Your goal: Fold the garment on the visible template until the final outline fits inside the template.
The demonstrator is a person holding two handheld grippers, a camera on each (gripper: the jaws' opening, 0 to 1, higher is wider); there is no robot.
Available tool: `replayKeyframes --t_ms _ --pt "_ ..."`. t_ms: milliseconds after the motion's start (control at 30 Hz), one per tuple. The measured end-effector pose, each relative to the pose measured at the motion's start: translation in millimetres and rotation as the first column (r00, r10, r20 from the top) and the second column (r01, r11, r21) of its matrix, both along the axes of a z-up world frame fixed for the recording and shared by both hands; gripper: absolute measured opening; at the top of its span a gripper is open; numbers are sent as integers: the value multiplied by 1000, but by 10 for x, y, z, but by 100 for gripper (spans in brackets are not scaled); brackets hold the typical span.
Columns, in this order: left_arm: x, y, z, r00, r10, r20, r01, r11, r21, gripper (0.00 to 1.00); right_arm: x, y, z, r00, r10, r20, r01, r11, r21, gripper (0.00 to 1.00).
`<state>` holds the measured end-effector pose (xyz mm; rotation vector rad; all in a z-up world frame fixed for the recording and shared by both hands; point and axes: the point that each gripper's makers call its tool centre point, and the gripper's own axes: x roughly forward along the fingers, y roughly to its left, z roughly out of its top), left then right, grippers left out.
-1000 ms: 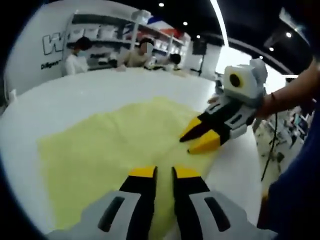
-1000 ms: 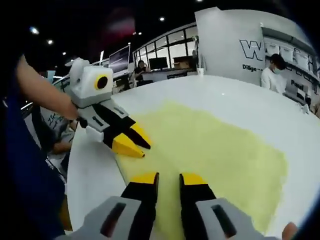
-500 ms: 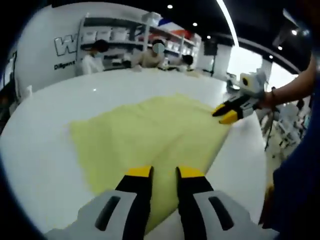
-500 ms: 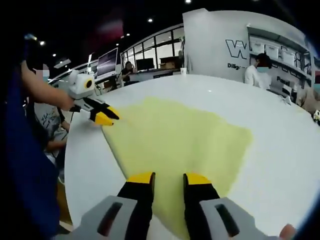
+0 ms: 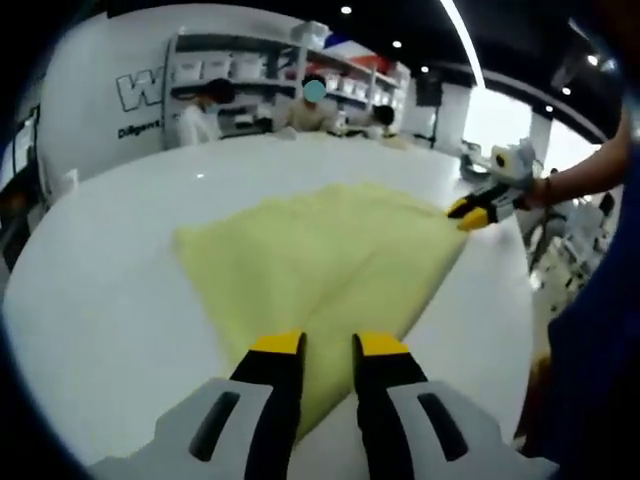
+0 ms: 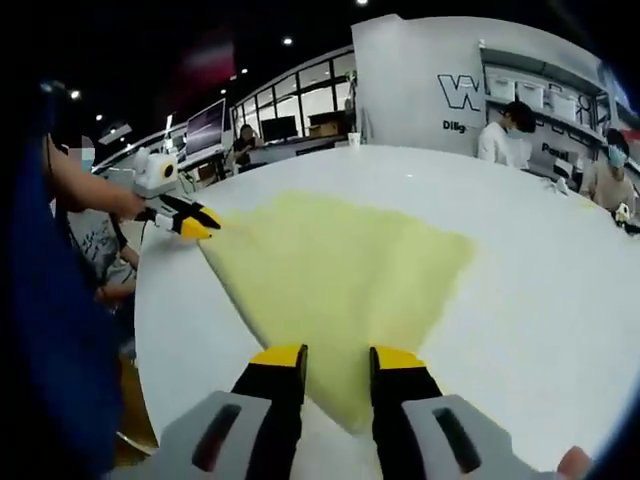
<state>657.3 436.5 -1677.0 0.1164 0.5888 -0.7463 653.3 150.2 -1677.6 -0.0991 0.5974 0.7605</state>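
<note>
yellow garment spread between two claws on the white counter

left gripper view: the left claw [image 5: 327, 345] rises from the bottom with its yellow-tipped jaws slightly parted, poised over the near corner of the yellow garment [image 5: 320, 255], though whether cloth is pinched i cannot tell; the garment lies flat on the white counter [image 5: 100, 270], widening away from the claw; at its far right corner the right claw [image 5: 470, 212] touches the cloth edge, a person's forearm behind it; right gripper view: the left claw [image 6: 205, 222] sits at the garment's [image 6: 335, 275] left corner; the right claw [image 6: 335, 355] stands over the near point, jaws apart, grip unclear; people stand by shelves beyond the counter [image 6: 540, 290]
</note>
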Motion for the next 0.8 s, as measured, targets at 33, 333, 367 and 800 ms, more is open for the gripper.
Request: replayKeyframes --t_ms 33,333,367,800 --pt "0 22 0 1000 1 -1 -1 1000 -2 19 -11 -18 -2 1000 -5 -1 5 1000 3 20" --pt "-104 177 24 1000 9 -23 -9 1000 5 25 -52 -123 3 999 -28 -20 28 1000 1 19" --pt "-119 257 -17 999 24 -40 -22 999 34 29 -80 -132 18 999 -28 -34 28 1000 -3 18" --pt "-549 456 245 997 68 -37 -69 997 -21 60 -292 -256 406 997 -79 23 77 994 73 37"
